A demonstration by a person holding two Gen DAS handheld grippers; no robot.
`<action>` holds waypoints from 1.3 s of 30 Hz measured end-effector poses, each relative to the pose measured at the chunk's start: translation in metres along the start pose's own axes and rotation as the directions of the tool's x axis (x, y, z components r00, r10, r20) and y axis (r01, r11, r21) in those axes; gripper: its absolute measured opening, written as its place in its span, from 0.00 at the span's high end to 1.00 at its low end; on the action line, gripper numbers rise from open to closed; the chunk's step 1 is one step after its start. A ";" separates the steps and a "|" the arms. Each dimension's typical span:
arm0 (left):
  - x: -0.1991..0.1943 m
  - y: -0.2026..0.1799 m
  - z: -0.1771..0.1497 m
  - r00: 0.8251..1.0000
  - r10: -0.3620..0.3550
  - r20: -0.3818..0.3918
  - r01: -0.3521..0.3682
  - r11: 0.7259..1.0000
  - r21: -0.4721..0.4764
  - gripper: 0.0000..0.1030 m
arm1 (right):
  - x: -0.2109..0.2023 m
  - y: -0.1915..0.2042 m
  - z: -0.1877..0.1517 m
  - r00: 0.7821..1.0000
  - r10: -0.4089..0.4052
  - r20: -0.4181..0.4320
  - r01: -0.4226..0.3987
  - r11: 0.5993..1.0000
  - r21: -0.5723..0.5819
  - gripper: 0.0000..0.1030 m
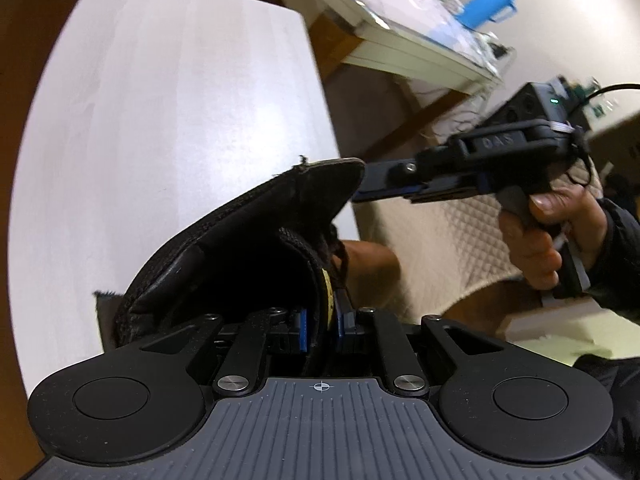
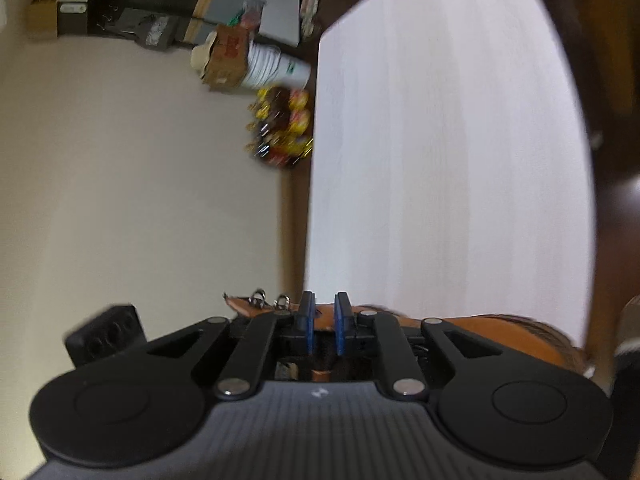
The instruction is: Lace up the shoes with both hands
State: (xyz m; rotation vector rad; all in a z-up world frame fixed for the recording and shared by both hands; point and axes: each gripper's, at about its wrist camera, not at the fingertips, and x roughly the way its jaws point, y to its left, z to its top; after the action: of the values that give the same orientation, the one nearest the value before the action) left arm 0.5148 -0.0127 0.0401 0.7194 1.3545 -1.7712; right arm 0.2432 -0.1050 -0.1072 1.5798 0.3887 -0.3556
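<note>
Shoe (image 1: 248, 240) sits at the table (image 1: 160, 120) edge, its collar pinched in the left gripper (image 1: 322, 330). Right gripper (image 2: 324, 320) stands narrowly parted, empty, over the eyelets (image 2: 258, 298) — no lace visible. Risk: collar slips and shoe tips.

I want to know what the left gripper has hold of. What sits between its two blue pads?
In the left wrist view, the shoe's black padded tongue runs down between the left gripper's blue pads, yellow label showing.

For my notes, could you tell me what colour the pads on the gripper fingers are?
Blue: the pads show best in the right wrist view.
</note>
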 end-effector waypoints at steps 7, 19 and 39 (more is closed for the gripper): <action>-0.001 -0.003 -0.003 0.998 0.061 0.015 -0.059 0.992 -0.110 0.85 | 0.041 -0.034 0.039 0.973 0.140 -0.182 -0.123 0.987 0.101 0.86; -0.016 -0.012 -0.020 0.991 0.126 0.035 -0.115 0.969 -0.216 0.81 | 0.033 -0.025 0.100 0.984 0.067 -0.164 -0.082 0.993 -0.084 0.98; 0.005 -0.087 -0.145 0.895 0.376 0.241 -0.271 0.886 -0.377 0.82 | -0.001 0.035 0.105 0.919 -0.338 0.203 0.385 0.660 -0.646 0.83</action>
State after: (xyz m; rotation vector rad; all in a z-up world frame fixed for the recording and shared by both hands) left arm 0.4361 0.1367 0.0415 0.4293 1.1956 -1.2771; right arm 0.2596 -0.2115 -0.0806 0.7525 0.7012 -0.5021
